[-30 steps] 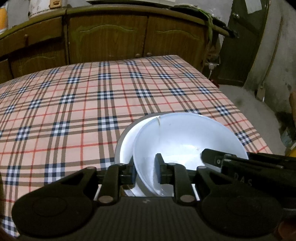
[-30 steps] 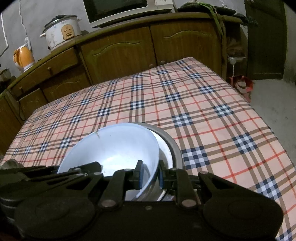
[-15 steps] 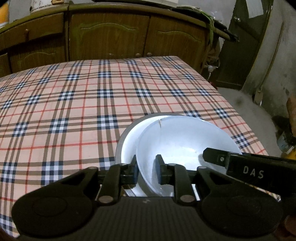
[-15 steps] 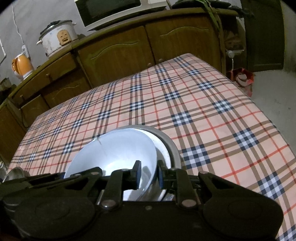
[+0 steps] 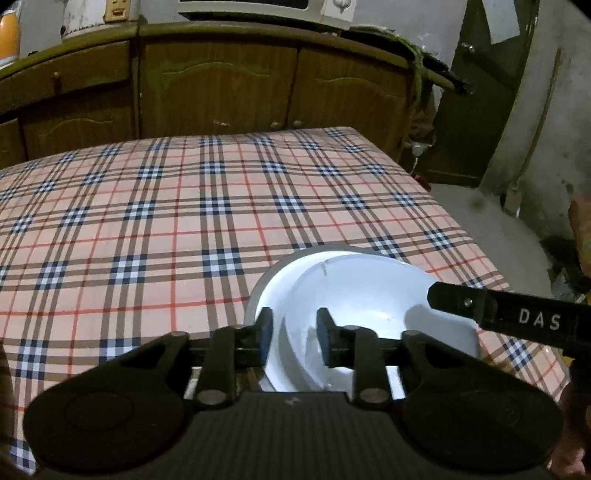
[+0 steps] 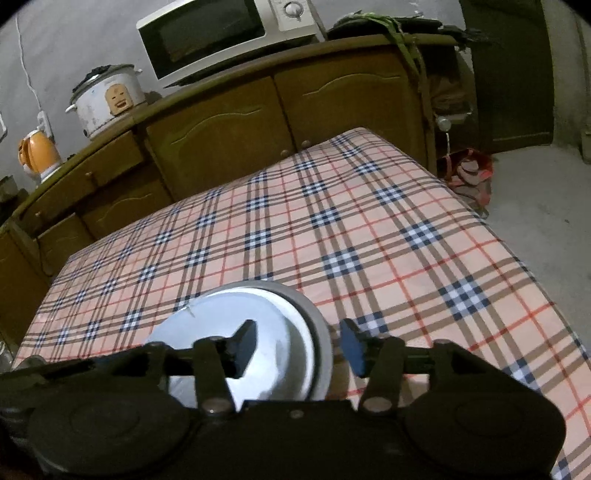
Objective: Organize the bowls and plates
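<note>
A white bowl [image 5: 369, 299] rests inside a grey metal plate [image 5: 266, 280] on the plaid tablecloth, near the table's front right. My left gripper [image 5: 293, 336] has opened a little and straddles the bowl's left rim without pinching it. My right gripper [image 6: 299, 347] is open wide; one finger sits inside the bowl [image 6: 236, 325] and the other outside the grey plate [image 6: 314, 317]. The right gripper's finger [image 5: 480, 306] shows at the bowl's right side in the left wrist view.
The plaid tablecloth [image 6: 332, 229] covers the table. Wooden cabinets [image 6: 258, 125] stand behind it, with a microwave [image 6: 221, 33], a rice cooker [image 6: 107, 96] and an orange kettle [image 6: 37, 155] on top. The table's right edge drops to a concrete floor [image 6: 535, 192].
Both grippers have let go of the white bowl: the right jaws opened wide, the left opened slightly. The bowl has settled into the grey plate. Both cameras rose and tilted up.
</note>
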